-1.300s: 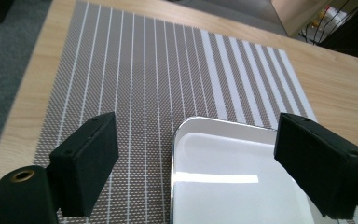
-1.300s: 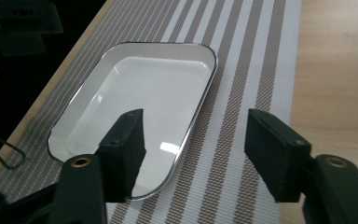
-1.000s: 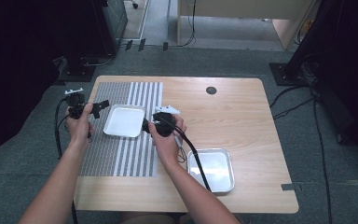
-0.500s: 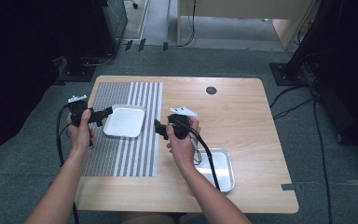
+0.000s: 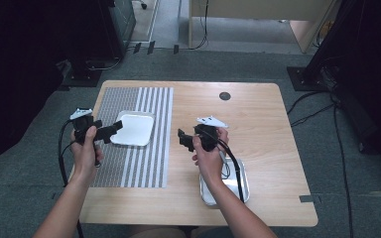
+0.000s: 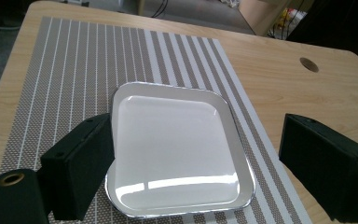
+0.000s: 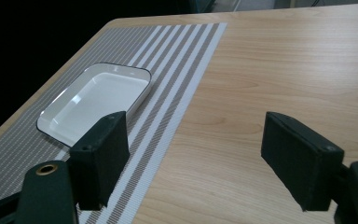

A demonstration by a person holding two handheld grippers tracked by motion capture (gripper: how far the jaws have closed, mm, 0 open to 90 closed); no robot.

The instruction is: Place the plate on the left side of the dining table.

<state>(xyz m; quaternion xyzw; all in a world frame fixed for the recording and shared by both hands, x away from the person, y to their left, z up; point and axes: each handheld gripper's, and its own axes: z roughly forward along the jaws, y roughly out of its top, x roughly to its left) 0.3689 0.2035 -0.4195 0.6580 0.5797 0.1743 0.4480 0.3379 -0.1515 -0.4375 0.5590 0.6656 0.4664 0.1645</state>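
— Grey carpet runs all around, and on it we see a pale wooden table (image 5: 258,114) with a round cable hole (image 5: 224,95) near its far edge. What do we have on the left?

— A striped placemat (image 5: 144,163) covers the table's left part. On its far half we find a white tray (image 5: 135,128), square with rounded corners, lying flat and empty. Our left gripper (image 5: 110,132) hovers at the tray's left edge, held in the left hand (image 5: 86,148); in the left gripper view its jaws stand wide apart, released, one by the tray's left rim and the other out over the mat to the right, neither gripping it.

— And further right?

— Our right gripper (image 5: 183,139) hangs over bare wood just right of the mat, well apart from the tray. Its jaws are spread too, grasping nothing. Near the right forearm, at the table's near edge, lies a second tray (image 5: 243,183), metallic, partly hidden by the arm and cable (image 5: 232,161).
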